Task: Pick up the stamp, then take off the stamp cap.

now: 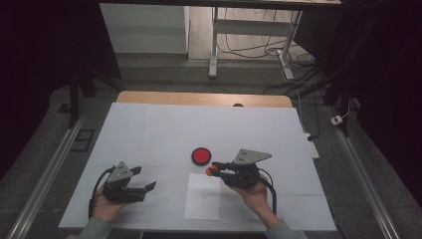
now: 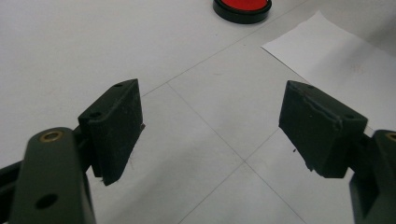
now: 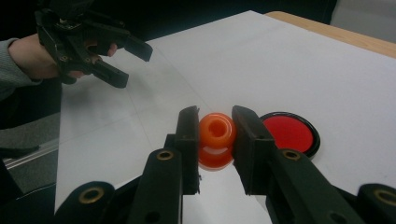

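An orange spool-shaped piece with a hole in its top sits between the two jaws of my right gripper, which is shut on it just above the white table. In the high view that gripper hovers at the near right of a red disc with a black rim, over the top edge of a white paper sheet. The disc lies just beyond the right jaw. My left gripper rests near the table's front left, open, nothing between its pads.
The white table cover ends at a wooden strip along the far edge. Left gripper view shows the disc ahead and the paper sheet to the right. Metal rails and cables run beside the table.
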`<state>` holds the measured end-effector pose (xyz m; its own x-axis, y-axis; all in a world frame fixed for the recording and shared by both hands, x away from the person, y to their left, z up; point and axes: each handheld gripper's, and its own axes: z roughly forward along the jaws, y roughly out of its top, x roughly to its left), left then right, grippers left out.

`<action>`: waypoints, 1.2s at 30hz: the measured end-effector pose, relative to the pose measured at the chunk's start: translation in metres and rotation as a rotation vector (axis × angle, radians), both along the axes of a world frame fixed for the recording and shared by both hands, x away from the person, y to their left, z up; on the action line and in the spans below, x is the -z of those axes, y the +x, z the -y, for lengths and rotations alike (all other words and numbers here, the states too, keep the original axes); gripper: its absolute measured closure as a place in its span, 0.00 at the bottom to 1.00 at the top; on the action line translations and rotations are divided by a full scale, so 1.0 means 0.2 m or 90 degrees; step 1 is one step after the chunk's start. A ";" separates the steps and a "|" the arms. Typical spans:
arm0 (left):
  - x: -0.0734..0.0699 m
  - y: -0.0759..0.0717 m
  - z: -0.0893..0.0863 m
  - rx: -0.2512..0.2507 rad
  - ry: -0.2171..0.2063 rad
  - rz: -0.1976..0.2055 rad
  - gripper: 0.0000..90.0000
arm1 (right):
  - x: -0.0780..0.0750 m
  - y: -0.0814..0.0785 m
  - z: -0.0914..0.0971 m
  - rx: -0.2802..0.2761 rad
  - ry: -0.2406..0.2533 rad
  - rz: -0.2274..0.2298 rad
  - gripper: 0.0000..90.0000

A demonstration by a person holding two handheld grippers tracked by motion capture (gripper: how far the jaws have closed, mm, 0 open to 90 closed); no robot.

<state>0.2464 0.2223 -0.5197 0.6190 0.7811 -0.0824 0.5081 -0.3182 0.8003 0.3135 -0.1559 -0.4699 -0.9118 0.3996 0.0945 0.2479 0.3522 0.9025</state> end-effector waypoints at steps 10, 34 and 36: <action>0.00 0.00 -0.01 -0.002 -0.010 0.001 0.25 | 0.00 0.00 -0.01 -0.006 -0.006 -0.004 0.81; -0.10 0.04 0.10 0.045 -0.021 0.012 0.26 | 0.00 0.01 0.02 -0.001 -0.001 -0.004 0.81; -0.11 0.05 0.11 0.051 -0.020 0.013 0.26 | 0.00 0.01 0.02 0.000 -0.001 -0.004 0.81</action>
